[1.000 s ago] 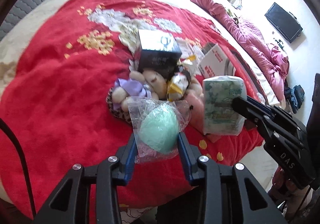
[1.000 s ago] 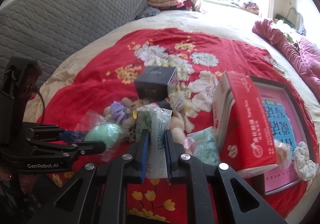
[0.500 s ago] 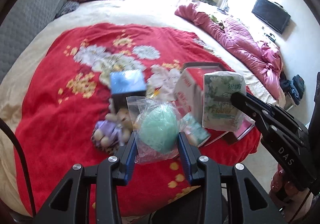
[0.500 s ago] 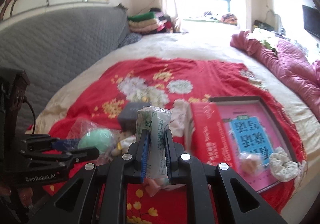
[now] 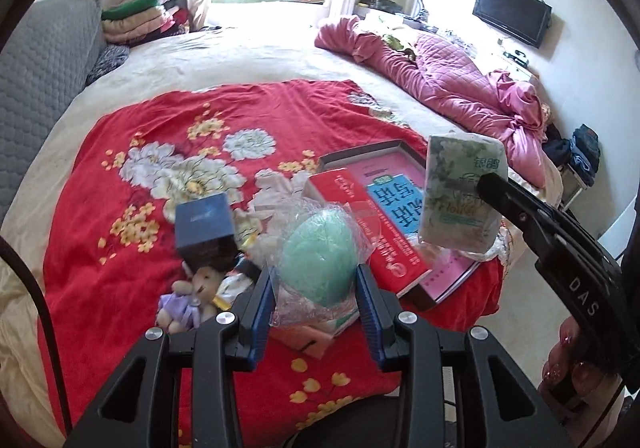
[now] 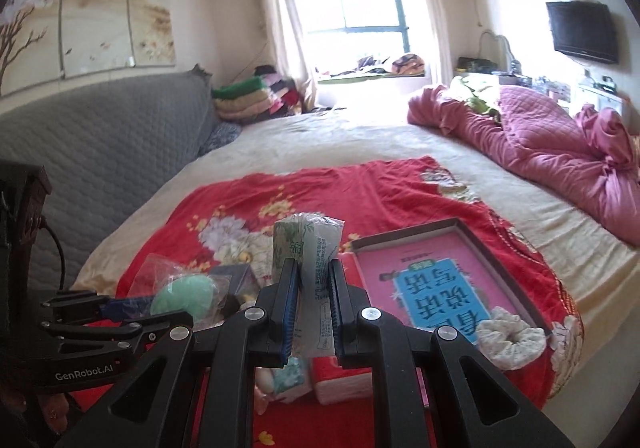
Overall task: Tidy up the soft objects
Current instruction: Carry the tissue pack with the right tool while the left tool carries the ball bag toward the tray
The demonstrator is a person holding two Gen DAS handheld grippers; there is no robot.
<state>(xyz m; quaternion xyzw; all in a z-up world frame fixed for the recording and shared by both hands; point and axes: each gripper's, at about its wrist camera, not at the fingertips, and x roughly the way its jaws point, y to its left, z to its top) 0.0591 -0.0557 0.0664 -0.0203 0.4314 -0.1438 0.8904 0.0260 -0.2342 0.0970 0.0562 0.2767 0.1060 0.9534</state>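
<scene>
Sponge, green and egg-shaped in a clear bag, sat squeezed between the blue pads of the left gripper, so it hung in the air above the red blanket. The pads pressed on its two sides, which looked like a good way to hold something squishy without it slipping. The right gripper was clamped tight on a tissue pack, which stood up tall between its narrow jaws. The pack looked pinched in at the middle because it was soft. Both things were held up off the bed, near each other. Below them a small pile waited on the blanket: a dark box, a little bear in purple, and a red box leaning on an open tray with a pink card inside. A white scrunchie and what looked like a small bagged thing lay in the tray's near corner, so I think the tray was where soft things were meant to go. The bear and other bits were not yet sorted.
</scene>
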